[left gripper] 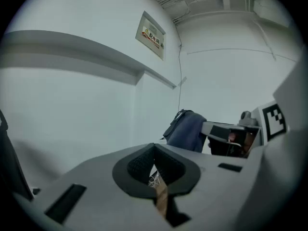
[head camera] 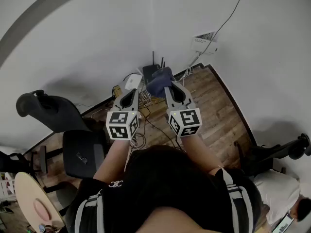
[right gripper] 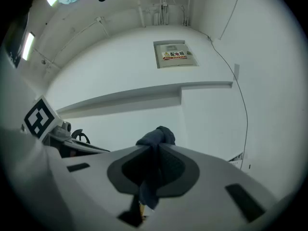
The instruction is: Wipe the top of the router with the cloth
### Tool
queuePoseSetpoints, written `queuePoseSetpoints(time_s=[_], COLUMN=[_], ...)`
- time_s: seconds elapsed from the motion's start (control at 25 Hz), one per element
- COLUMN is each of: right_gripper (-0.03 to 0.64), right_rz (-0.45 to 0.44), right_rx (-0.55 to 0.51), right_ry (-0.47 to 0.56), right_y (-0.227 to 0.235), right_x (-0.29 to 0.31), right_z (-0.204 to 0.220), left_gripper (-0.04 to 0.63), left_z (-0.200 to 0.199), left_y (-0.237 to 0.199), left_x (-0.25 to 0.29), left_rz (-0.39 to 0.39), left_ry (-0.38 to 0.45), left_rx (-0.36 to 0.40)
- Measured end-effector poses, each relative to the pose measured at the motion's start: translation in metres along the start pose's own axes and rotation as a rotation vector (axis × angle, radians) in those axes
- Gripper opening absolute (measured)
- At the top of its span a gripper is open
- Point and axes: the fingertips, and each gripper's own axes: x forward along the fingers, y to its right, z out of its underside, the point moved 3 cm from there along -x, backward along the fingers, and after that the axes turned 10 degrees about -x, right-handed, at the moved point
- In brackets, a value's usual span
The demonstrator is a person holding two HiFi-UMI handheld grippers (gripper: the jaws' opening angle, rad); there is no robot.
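Head view, looking steeply down: both grippers held forward over a wood floor (head camera: 219,111) at a white wall (head camera: 97,33). Right gripper (head camera: 168,85): jaws clamped on a dark blue cloth (head camera: 158,84), which bunches out past the tips and hangs down between the pads in the right gripper view (right gripper: 155,139). Router (head camera: 149,72): black, antennas upright, standing at the foot of the wall; the cloth lies just in front of it and overlaps its near edge; whether they touch cannot be told. White box (head camera: 132,81): just left of the router. Left gripper (head camera: 129,93): jaws closed, pads meeting at the tips with nothing between them (left gripper: 154,146), held beside the right gripper, near the white box. Cables (head camera: 146,124): loose on the floor beneath the grippers. Chair (head camera: 73,130): black, at left.
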Motion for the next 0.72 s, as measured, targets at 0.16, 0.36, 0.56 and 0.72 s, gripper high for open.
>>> queuePoseSetpoints(time_s=[0.16, 0.36, 0.56, 0.72], right_gripper=[0.020, 0.020, 0.020, 0.020], right_rz=[-0.008, -0.010, 0.001, 0.009], right_rx=[-0.001, -0.010, -0.014, -0.013], right_ry=[0.002, -0.003, -0.001, -0.008], right_y=[-0.004, -0.009, -0.014, -0.019], right_x=[0.001, 0.002, 0.002, 0.002], right_z=[0.000, 0.000, -0.003, -0.003], left_gripper=[-0.002, -0.002, -0.002, -0.002], left_z=[0.001, 0.001, 0.001, 0.003], left_y=[-0.001, -0.003, -0.008, -0.011], left_x=[0.000, -0.002, -0.004, -0.007], left_rz=[0.002, 0.009, 0.020, 0.033], left_ry=[-0.003, -0.003, -0.001, -0.004], left_rx=[0.003, 0.004, -0.002, -0.003])
